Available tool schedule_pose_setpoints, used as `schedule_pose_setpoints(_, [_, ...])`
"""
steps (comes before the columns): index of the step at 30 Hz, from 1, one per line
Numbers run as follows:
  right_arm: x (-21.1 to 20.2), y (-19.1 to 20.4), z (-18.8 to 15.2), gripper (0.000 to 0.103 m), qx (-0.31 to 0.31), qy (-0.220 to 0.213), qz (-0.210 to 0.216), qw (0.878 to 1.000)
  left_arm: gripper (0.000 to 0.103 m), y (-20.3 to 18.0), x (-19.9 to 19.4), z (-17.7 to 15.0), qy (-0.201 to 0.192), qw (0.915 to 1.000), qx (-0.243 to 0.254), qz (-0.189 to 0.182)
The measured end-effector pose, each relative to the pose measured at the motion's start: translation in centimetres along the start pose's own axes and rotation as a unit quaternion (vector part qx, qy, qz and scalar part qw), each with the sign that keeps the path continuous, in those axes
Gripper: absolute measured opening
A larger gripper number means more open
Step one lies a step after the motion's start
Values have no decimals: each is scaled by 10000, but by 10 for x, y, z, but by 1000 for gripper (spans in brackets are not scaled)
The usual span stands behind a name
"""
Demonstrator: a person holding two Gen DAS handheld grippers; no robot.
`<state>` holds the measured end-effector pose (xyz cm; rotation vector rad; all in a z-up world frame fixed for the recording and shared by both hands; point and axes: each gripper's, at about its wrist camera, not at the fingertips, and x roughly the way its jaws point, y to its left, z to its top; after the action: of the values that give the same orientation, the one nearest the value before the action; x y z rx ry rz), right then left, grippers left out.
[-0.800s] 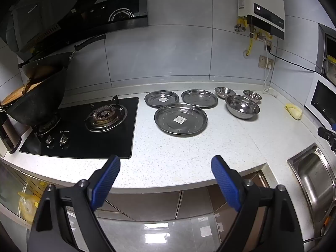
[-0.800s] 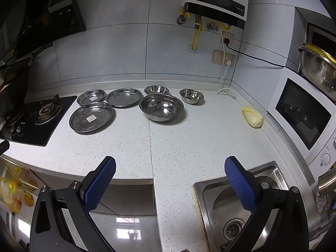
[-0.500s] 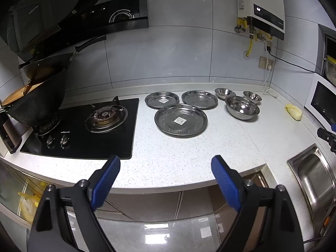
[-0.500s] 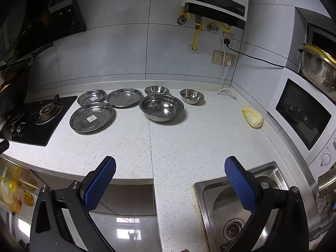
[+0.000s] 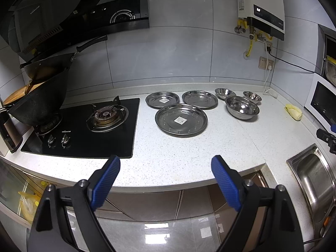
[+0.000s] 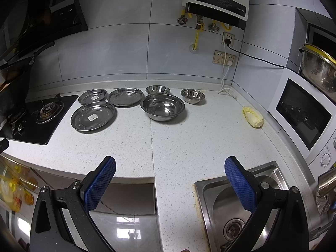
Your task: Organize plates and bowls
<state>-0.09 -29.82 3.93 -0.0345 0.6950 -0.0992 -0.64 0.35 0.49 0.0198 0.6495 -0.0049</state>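
Note:
Three steel plates lie on the white counter: a large plate in front, a small plate and a medium plate behind it. To their right stand a large steel bowl and two small bowls. My left gripper hangs open over the counter's front edge, well short of the plates. My right gripper is open too, near the sink corner, with nothing between its fingers.
A black gas hob with a wok sits to the left. A steel sink lies at the right front, a microwave beyond it. A yellow cabbage piece rests near the wall; a water heater hangs above.

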Motion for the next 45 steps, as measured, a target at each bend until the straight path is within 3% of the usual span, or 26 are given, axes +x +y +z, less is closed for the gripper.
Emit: schedule_pose_setpoints(45, [1,2,-4,102,-21,31,18,10000,88,1,0,-5,36,10000,-32,14])
